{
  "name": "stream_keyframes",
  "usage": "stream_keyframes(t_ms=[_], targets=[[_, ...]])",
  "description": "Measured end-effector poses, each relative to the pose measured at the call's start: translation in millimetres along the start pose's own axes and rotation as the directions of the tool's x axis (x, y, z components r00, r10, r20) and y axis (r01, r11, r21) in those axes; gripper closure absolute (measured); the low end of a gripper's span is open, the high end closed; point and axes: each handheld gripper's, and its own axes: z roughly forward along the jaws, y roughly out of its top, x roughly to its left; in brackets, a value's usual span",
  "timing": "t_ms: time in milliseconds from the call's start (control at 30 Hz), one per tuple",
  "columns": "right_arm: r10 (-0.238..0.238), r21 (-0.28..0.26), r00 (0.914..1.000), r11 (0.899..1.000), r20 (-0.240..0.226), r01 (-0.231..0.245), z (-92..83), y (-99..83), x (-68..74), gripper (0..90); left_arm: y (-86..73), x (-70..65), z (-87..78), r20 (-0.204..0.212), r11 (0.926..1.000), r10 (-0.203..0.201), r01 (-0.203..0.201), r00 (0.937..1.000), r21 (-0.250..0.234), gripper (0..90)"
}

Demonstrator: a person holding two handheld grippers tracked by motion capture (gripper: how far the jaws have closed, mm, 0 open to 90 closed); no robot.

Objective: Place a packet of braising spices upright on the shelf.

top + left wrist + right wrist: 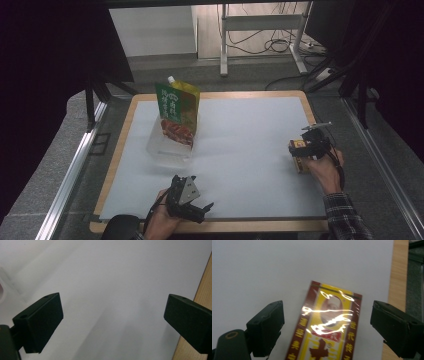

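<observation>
We look down on a white table (pixel 240 150) with a wooden rim. Our right gripper (pixel 311 145) sits near the table's right edge, directly over a small red and yellow box (pixel 299 156) that lies flat on the white surface. In the right gripper view the box (pixel 327 327) lies between the two black jaws, wrapped in glossy film with yellow characters down its red borders. The jaws stand apart on either side of it, with white table visible between each pad and the box, so nothing is clamped.

Our left gripper (pixel 192 202) rests at the near edge of the table, toward the left, well apart from the box. In the left gripper view its jaws are spread wide over bare white table, with the wooden rim (pixel 200 290) at the right side.

Farther back on the left stands a green and yellow spouted pouch (pixel 177 112), upright inside a clear plastic container (pixel 167 150), well apart from both grippers.
</observation>
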Motion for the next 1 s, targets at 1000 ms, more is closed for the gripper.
stream_keyframes(t_ms=[1000], targets=[[-0.220, 0.040, 0.9542, 0.972, -0.203, 0.232, -10.2, 10.3, 40.6, 32.0, 0.2, -1.2, 0.2, -0.007, 0.9998, 0.018, -0.018, 0.9998, 0.007, 2.4]])
